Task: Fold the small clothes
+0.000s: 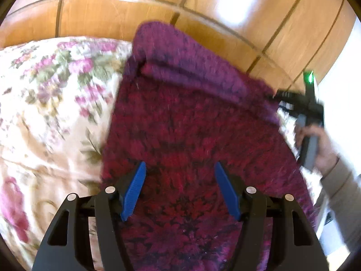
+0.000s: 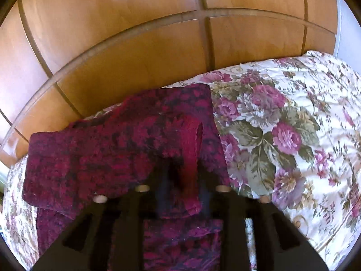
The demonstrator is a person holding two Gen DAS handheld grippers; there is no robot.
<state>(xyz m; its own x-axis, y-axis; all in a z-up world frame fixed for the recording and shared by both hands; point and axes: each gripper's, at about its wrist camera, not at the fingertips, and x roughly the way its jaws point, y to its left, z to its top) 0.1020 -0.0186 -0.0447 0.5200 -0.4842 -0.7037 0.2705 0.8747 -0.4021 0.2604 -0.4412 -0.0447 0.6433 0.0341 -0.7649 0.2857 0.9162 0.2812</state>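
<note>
A glossy orange-brown wooden wardrobe with dark panel seams (image 2: pixel 135 52) fills the background. Below it spreads a cream bedspread printed with purple roses and green leaves (image 2: pixel 282 124). On the bedspread lies a dark red and purple knitted garment (image 1: pixel 191 135), its far end folded back over itself. The left gripper (image 1: pixel 180 189) hovers above the knit, blue pads (image 1: pixel 133 192) spread wide with nothing held. The right gripper (image 2: pixel 180 180) has a strip of the knit between its dark, blurred fingers; whether they pinch it I cannot tell. A hand (image 1: pixel 320 146) holds its handle.
</note>
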